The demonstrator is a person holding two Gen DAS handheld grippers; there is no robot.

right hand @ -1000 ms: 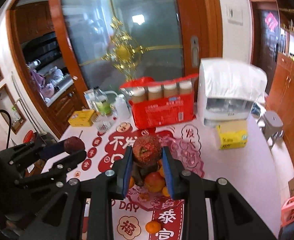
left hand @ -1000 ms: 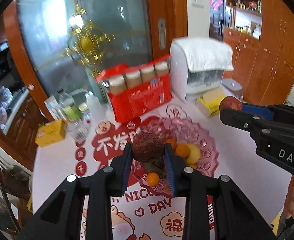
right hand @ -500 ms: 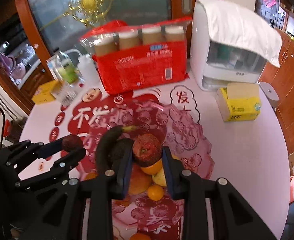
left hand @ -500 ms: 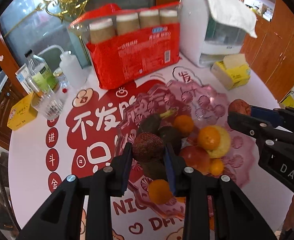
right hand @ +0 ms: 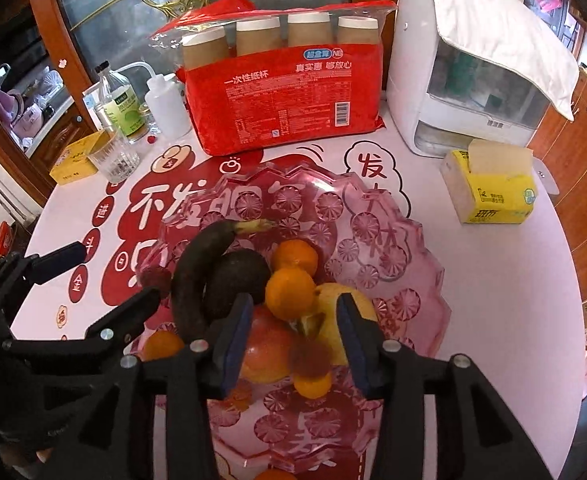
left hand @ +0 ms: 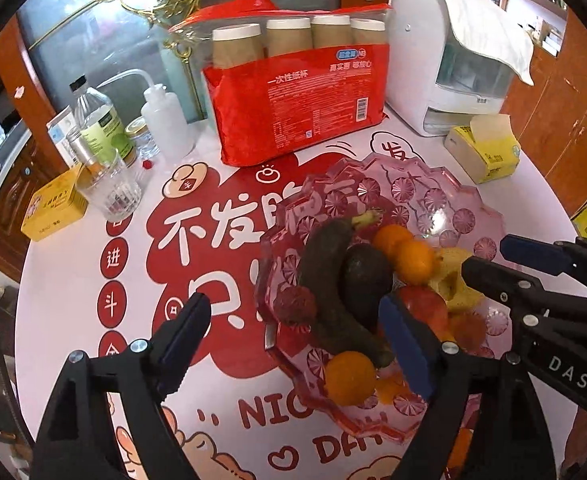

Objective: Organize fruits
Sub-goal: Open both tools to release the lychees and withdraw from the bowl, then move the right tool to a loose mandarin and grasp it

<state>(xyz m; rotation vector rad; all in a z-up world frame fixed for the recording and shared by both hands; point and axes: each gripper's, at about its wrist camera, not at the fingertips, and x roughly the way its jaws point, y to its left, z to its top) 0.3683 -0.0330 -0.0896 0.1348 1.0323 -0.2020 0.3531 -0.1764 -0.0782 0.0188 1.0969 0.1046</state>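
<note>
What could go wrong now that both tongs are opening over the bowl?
1. The left lychee sits at the bowl's left rim beside the dark banana; it may roll out onto the table.
2. The right lychee looks blurred, mid-drop between the opening right tongs, and could bounce off the apple or oranges.
3. The left tongs hang close over the pile; withdrawing could nudge fruit.

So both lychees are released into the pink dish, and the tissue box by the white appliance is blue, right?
Not blue: the tissue box is yellow, as the right wrist view shows. Both lychees do lie free in the pink dish, beside the white appliance.
</note>
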